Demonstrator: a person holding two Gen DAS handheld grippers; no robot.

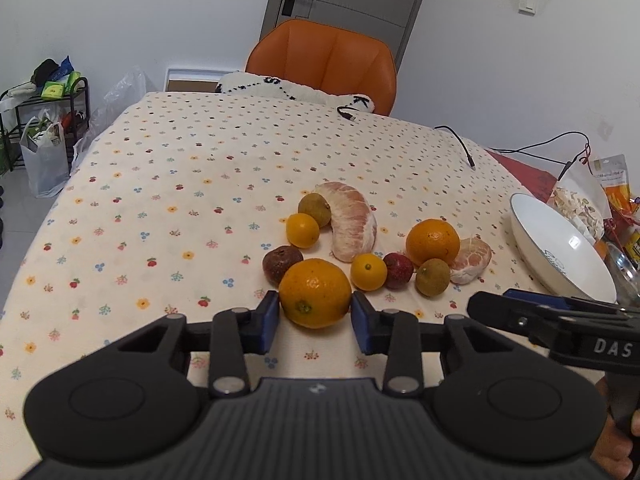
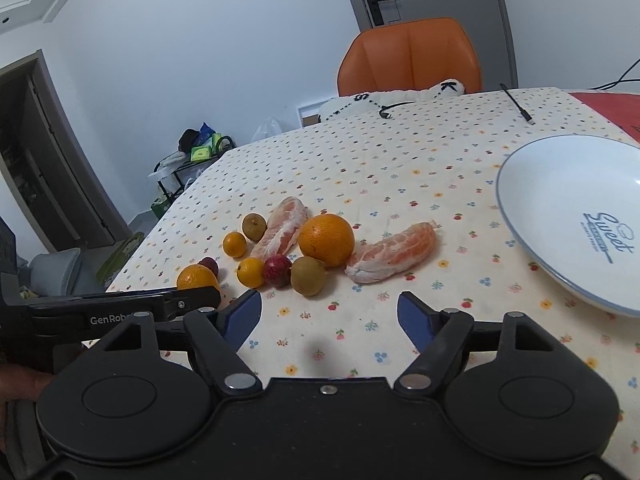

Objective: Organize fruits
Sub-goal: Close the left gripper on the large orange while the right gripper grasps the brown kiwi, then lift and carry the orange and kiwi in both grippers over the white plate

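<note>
Here the left gripper (image 1: 315,322) straddles the near orange (image 1: 315,293), one blue pad on each flank; the pads look to be touching or all but touching the skin, and I cannot tell whether they press yet — so I judge this a grip being taken, not made. The orange sits on the bench (image 1: 160,200) at the front of the fruit cluster, the easiest piece to reach. The right gripper (image 2: 330,316) hangs spread over bare cloth, nothing between its pads, aimed towards the peeled citrus segment (image 2: 394,252) and the brown round fruit (image 2: 308,275) just ahead. The white bowl (image 2: 560,184) waits empty at the right, well apart from the fruit — likely the place where the pieces are meant to go.
</note>
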